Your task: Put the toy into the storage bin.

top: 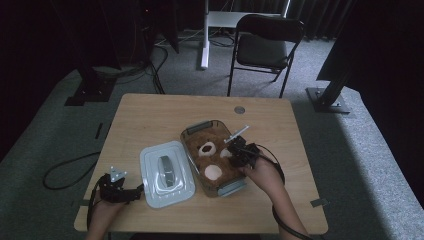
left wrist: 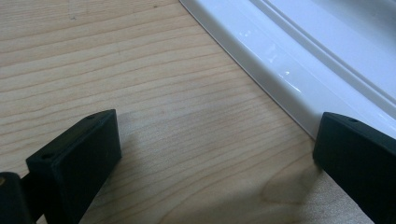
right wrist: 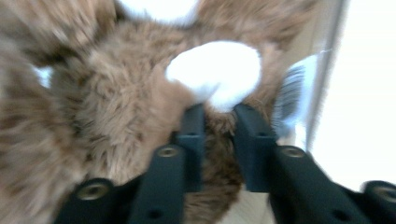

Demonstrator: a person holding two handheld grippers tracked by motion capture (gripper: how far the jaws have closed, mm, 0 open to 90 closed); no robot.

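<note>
Plush toy (top: 212,160), brown with white patches, lies stuffed in clear box (top: 200,127) mid-surface. Right tongs (top: 239,150) dip into box at its right side, jaws narrow, brown fur and white patch (right wrist: 215,74) between tips; clamped or loose, cannot tell. Left tongs (top: 141,190) rest low on surface (top: 150,112), jaws wide apart, nothing between, touching edge of white lid (top: 166,172) lying left of box.

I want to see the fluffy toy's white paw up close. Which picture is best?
The right gripper view: the white paw sits big, just past the right hand-held gripper. The high view shows it tiny; the left gripper view shows table and lid.
</note>
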